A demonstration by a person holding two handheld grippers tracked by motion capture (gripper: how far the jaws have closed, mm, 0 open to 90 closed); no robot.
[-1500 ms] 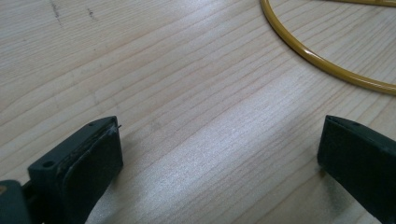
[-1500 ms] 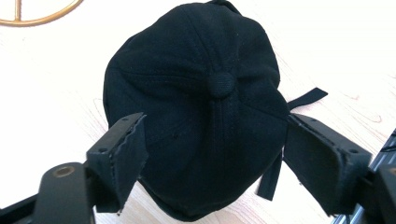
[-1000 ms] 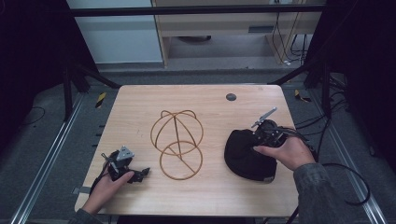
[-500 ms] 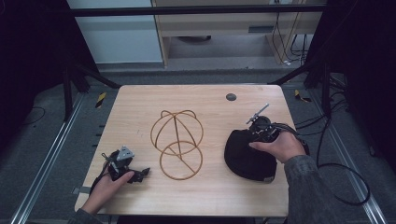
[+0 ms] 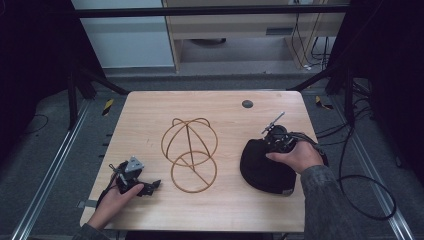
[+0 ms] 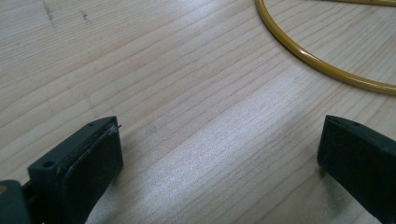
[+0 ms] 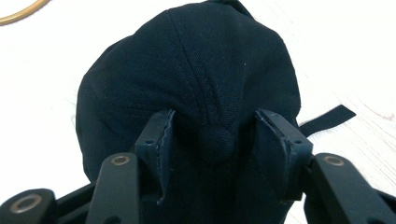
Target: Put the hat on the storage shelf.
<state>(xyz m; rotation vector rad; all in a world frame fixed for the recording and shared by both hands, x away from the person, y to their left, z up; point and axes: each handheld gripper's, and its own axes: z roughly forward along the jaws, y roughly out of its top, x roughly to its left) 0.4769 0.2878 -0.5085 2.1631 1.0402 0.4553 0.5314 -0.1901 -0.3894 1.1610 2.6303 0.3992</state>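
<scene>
we see right tool [image 7: 212, 140] jaws just closing astride cap [image 7: 187, 79] crown button, fabric between | cap right of wire stand [image 5: 189, 152] | left tool [image 6: 219, 158] open, empty, farther

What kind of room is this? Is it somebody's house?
Probably not a house. It looks like a lab or workshop set up for recording. A bare wooden table stands on grey carpet inside a dark metal frame, black cables trail over the floor, and a workbench stands behind it.
</scene>
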